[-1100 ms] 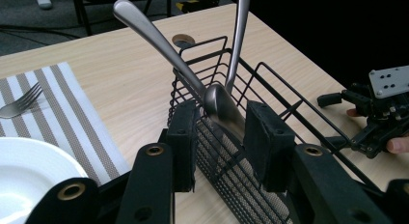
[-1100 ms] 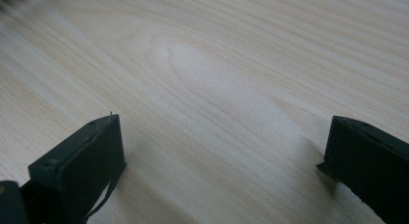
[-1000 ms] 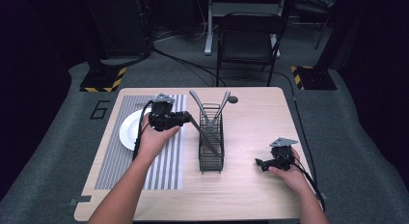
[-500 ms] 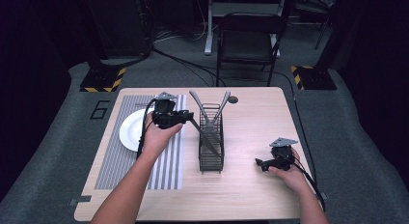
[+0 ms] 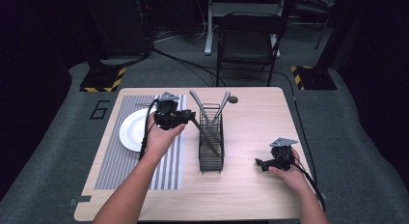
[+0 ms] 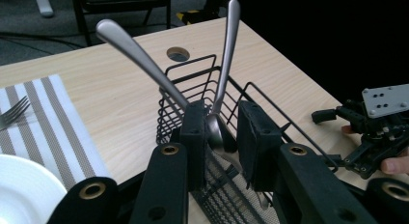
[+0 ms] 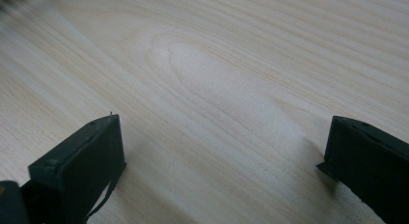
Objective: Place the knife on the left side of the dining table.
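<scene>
Spoons (image 6: 223,64): two in one wire caddy (image 5: 211,137); one plate (image 5: 132,132).

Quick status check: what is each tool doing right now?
Left tool: jaws just been closing around a utensil handle in the wire caddy; gap remains, not clamped.
Right tool: open, nothing held.

Left gripper (image 5: 192,119) sits left of frame centre in the high view, jaws pointing right, held by the left hand (image 5: 161,134); forearm runs in from bottom left. Jaws have just been closing; a narrow gap remains between the pads (image 6: 253,137). Right gripper (image 5: 260,163) is low at right, resting in the right hand (image 5: 285,170), jaws wide apart, pointing left.
</scene>
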Demonstrator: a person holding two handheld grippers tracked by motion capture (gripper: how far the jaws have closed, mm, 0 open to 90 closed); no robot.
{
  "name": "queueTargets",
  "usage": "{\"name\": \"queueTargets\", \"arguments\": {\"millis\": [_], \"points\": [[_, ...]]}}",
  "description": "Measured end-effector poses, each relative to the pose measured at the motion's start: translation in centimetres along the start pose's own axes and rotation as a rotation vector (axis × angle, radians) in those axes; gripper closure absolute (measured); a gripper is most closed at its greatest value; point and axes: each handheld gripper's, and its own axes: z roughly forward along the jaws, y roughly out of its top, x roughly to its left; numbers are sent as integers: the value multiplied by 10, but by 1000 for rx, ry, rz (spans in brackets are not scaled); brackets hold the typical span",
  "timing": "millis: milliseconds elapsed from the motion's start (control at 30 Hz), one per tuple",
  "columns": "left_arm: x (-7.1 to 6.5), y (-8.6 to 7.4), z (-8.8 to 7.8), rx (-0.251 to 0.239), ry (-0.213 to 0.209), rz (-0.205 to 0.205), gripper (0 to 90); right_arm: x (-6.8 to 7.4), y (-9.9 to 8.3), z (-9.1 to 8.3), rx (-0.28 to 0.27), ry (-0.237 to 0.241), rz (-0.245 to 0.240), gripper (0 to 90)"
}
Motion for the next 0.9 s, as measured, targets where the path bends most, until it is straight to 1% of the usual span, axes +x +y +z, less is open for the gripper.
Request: {"name": "queueTargets", "arguments": {"millis": [33,100,200,233,300,400,500,533,600,633,667,733,767,800,867,900], "points": [[-3,1,-1,-3,-1,-3,746,0,0,0,-3,-4,-3,0],[-5,1,-2,-1,-8,-2,750,0,0,0,-1,-2,-2,0],[-7,2,-3,3,-6,0,757,0,0,0,-1,-2,-2,0],[-9,3,-4,3,-15,-4,761,0,0,0,-1,-2,-2,0],[-10,4,-4,3,-19,-3,770,0,0,0,-3,-4,-3,0],[-16,6,-6,3,-41,20,777,0,0,0,-1,-2,-1,0],[-19,6,-8,5,-50,24,790,0,0,0,-1,-2,-2,0],[-23,7,-9,7,-66,37,793,0,0,0,-1,-2,-2,0],[-26,7,-10,1,-80,41,801,0,0,0,-1,-2,-2,0],[-26,7,-10,1,-80,41,804,0,0,0,-1,-2,-2,0],[-29,7,-10,0,-98,44,807,0,0,0,-1,-2,-2,0],[-31,8,-11,3,-114,53,815,0,0,0,-2,-2,-2,0],[-32,8,-11,4,-121,48,818,0,0,0,-1,-2,-2,0],[-33,9,-11,3,-125,57,822,0,0,0,-1,-2,-2,0],[-35,9,-11,3,-130,55,828,0,0,0,-1,-2,-1,0],[-37,9,-11,2,-145,61,831,0,0,0,-1,-2,-2,0]]}}
